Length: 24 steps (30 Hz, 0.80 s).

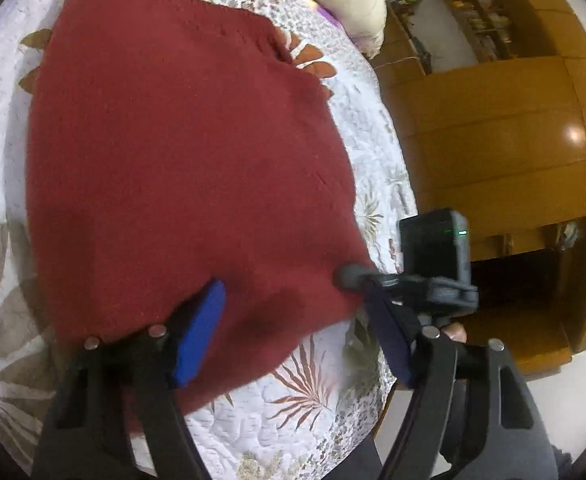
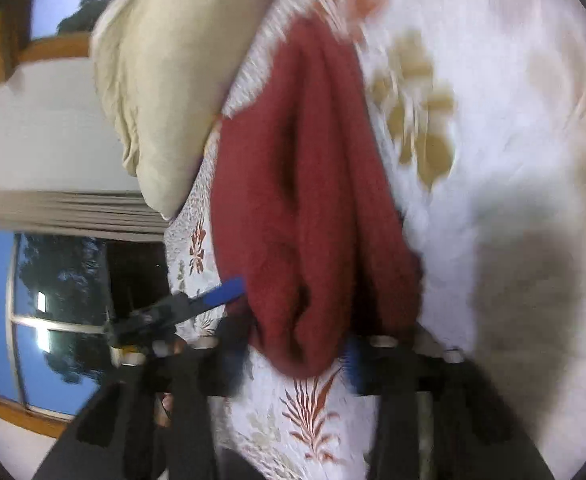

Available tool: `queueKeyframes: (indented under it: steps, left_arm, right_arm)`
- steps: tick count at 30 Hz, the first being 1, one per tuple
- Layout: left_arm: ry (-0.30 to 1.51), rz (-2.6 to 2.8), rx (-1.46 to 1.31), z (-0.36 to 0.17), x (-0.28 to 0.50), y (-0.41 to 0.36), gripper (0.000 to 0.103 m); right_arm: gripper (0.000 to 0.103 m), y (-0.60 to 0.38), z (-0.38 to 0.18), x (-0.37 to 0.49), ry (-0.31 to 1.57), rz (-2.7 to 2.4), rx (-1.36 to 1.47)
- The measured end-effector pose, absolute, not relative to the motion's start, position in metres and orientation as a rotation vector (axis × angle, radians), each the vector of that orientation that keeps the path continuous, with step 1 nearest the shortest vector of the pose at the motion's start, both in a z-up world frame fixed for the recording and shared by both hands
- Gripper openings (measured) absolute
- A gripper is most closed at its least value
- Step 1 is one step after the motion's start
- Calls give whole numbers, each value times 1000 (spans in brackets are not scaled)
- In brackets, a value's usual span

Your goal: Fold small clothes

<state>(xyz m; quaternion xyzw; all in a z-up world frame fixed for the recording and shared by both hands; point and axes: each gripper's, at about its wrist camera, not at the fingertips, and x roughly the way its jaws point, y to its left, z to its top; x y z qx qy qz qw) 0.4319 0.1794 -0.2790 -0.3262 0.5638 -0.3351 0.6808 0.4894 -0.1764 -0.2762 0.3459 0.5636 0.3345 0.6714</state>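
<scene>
A maroon knit garment [image 1: 189, 168] lies spread on the quilted bed [image 1: 333, 412], its long axis running away from both tools.

Left tool [image 1: 293, 320] hovers released over the near hem; right tool [image 2: 297, 356] clenches a bunched corner — folds visible only in the right view, the flat spread only in the left.

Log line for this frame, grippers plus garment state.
left gripper: open, over near edge of red garment | right gripper: garment bunched between fingers, grip unclear | garment on floral quilt | pillow beyond
</scene>
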Motion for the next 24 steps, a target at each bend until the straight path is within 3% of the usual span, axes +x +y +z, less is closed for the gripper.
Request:
queueKeyframes:
  steps: [1,5,8,12,14,15,20,24]
  left_arm:
    - [1254,-762,-734,-277,430,180,74]
    - [1170,-806,-780,-264,421,186,79]
    - [1131,-849,-794,-254,418,182,81]
    - [1193,-881,-780,-263,428,169,85]
    - [1249,-868,-750,-275,430,164,84]
    - [1266,-867,-732,-280,429,161,82]
    - [1269,-889,-696,-283,429,152,82]
    - [1274,-887,-713,-289,431,153,74]
  right_arm:
    - [64,-184,-262,490,1226,725,746]
    - [64,-182,-228,509,1168,701,718]
    - [62,-154,-233,537,1195,690,686]
    - [52,-125,-257,573,1235,641,699]
    - [38,-124,-272,586,1273,625,683]
    - [9,-120,-276,591,1281,621,658]
    - [9,-95,-234,569,1046,793,499]
    - [11,-112,-279,589,1191,559,484]
